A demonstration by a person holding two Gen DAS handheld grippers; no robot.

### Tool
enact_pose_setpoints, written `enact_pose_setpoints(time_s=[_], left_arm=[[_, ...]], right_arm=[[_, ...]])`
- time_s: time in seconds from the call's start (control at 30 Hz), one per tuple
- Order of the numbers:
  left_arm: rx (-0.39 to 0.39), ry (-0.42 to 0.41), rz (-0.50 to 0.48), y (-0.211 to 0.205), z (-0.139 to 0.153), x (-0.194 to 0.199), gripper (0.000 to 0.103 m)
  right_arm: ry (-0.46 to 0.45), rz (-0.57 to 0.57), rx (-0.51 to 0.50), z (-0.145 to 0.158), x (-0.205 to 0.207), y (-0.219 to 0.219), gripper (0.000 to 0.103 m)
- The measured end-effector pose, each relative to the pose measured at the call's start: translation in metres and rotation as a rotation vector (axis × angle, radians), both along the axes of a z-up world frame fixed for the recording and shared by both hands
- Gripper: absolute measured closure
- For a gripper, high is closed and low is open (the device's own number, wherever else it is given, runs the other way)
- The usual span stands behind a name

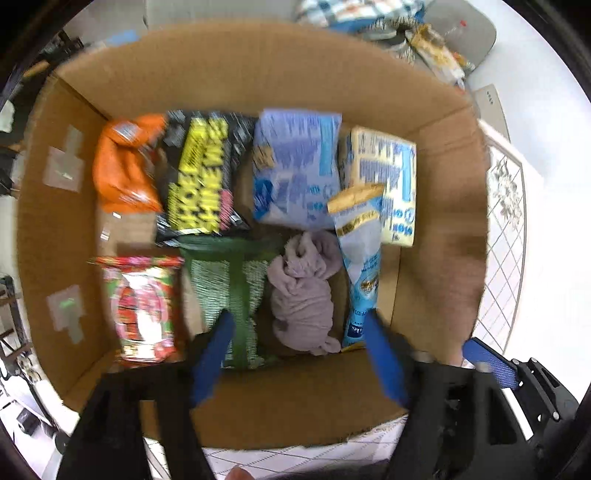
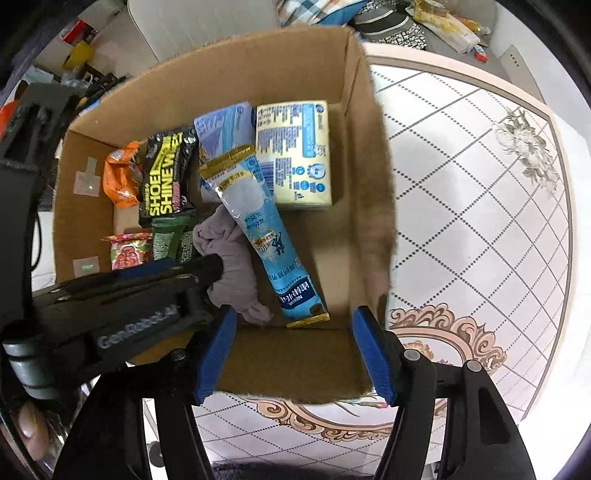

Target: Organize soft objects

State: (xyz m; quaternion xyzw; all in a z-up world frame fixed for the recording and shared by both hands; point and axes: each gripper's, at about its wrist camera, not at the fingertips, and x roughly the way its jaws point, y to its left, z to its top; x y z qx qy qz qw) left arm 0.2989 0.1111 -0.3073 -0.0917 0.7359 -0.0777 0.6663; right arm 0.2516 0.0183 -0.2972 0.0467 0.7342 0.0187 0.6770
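Observation:
An open cardboard box (image 1: 258, 74) (image 2: 258, 70) holds soft packs: an orange bag (image 1: 122, 170), a black "Shoe Shine" pack (image 1: 199, 173) (image 2: 166, 177), a blue wipes pack (image 1: 295, 166), a pale yellow pack (image 1: 388, 177) (image 2: 295, 151), a red candy bag (image 1: 144, 302), a green pack (image 1: 229, 295), a grey cloth (image 1: 299, 291) (image 2: 232, 266) and a long blue sachet (image 1: 360, 266) (image 2: 266, 236). My left gripper (image 1: 299, 332) is open and empty above the cloth. My right gripper (image 2: 291, 325) is open and empty over the box's near wall.
The box stands on a white patterned tabletop (image 2: 461, 184). A chair with plaid cloth and snack packs (image 1: 369, 18) is behind the box. The left gripper's body (image 2: 110, 306) crosses the right wrist view at the left.

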Motion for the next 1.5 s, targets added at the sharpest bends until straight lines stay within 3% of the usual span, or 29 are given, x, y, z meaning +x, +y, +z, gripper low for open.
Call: enact_pose_setpoints(time_s=[0.13, 0.2, 0.37, 0.47, 0.77, 1.13, 1.5], left_arm=[[0.034, -0.081, 0.014, 0.012, 0.032, -0.010, 0.025], [0.048, -0.117, 0.024, 0.020, 0.045, -0.016, 0.015], [0.079, -0.210, 0.040, 0.039, 0.078, -0.039, 0.014], [0.086, -0.252, 0.053, 0.042, 0.086, -0.050, 0.001], [0.173, -0.397, 0.054, 0.044, 0.133, -0.088, 0.001], [0.159, -0.500, 0.057, 0.041, 0.188, -0.128, 0.001], [0.149, -0.616, 0.088, 0.045, 0.271, -0.182, 0.001]], right_arm=[[-0.028, 0.008, 0.000, 0.019, -0.008, -0.009, 0.035], [-0.041, 0.015, 0.001, 0.025, -0.012, -0.011, 0.035], [-0.091, 0.020, -0.007, 0.047, -0.025, -0.015, 0.035], [-0.121, 0.024, -0.007, 0.063, -0.034, -0.014, 0.035], [-0.230, 0.030, -0.041, 0.115, -0.062, -0.014, 0.002], [-0.332, 0.032, -0.049, 0.164, -0.094, -0.014, 0.000], [-0.512, 0.031, -0.026, 0.269, -0.155, -0.026, 0.000]])
